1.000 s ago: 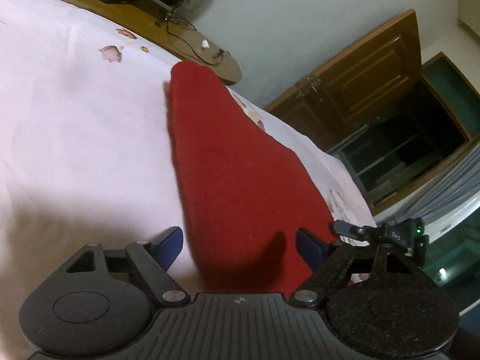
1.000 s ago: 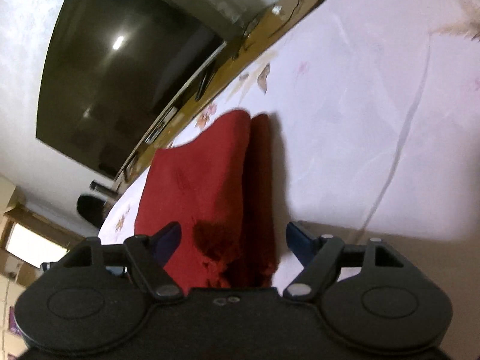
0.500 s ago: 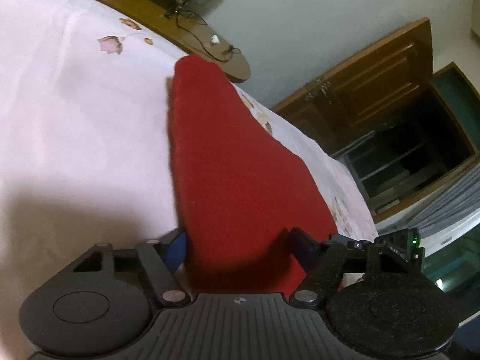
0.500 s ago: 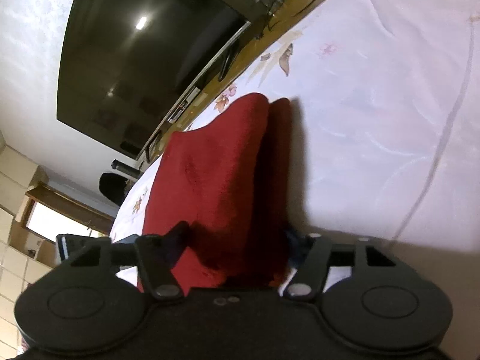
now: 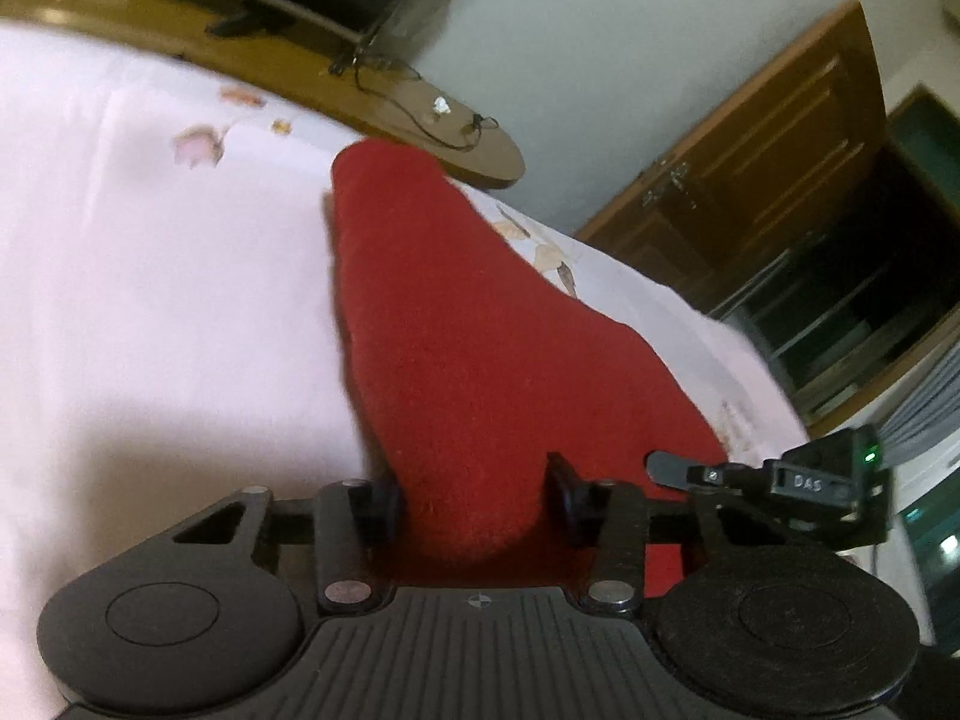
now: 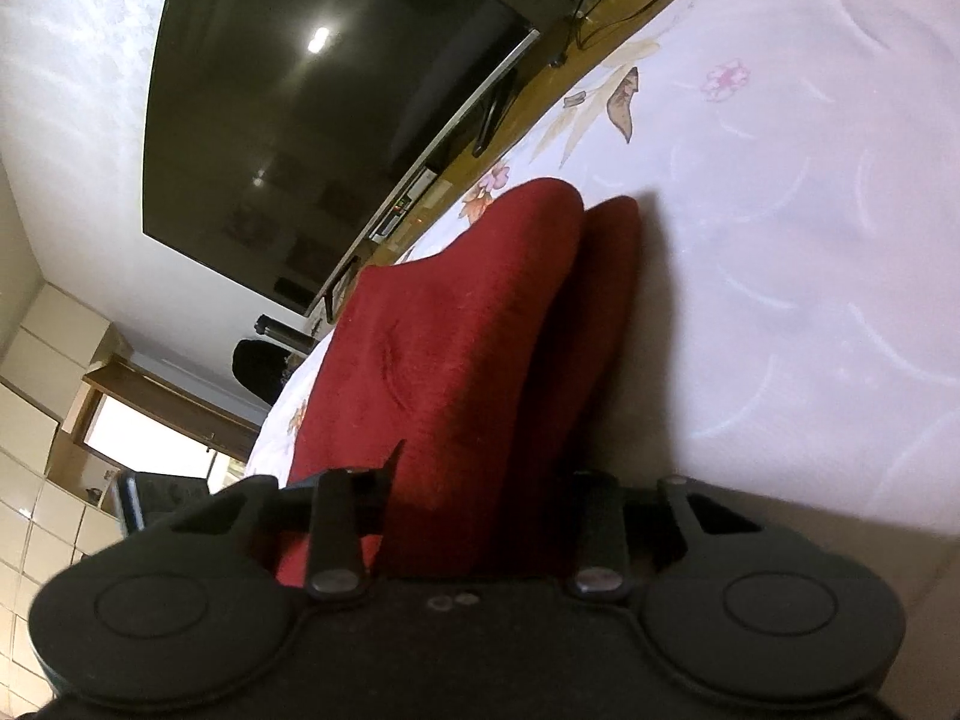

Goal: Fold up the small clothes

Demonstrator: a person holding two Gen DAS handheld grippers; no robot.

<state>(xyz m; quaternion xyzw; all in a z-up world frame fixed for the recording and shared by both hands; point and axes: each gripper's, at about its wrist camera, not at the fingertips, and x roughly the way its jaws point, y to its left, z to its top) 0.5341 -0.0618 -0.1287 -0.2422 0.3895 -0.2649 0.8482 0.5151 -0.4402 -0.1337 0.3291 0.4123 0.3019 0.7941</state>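
Left fingers (image 5: 384,504): clenched on near edge of red cloth (image 5: 474,348); fabric bunched between both pads.
Right fingers (image 6: 372,498): pinched on the cloth's near edge as well; red folds packed between them, right pad mostly hidden by fabric.
Left gripper (image 5: 471,507): low over bed, pointing along the cloth's length.
Right gripper (image 6: 480,504): low at the cloth's other near corner; also seen at right edge of left view, touching the cloth.
Cloth: on bed sheet (image 5: 150,300), long and tapering away from grippers, far tip rounded; right view shows two layers, upper fold lying on lower one (image 6: 600,300).
Sheet: pale pink, floral print (image 6: 726,79), light creases.
TV (image 6: 312,108): dark screen on wall beyond bed, ceiling light reflected.
Wooden ledge (image 5: 420,138): past the foot of the bed, cable on it.
Door (image 5: 768,156): brown wood, right of left view.
Blur: slight in left view.
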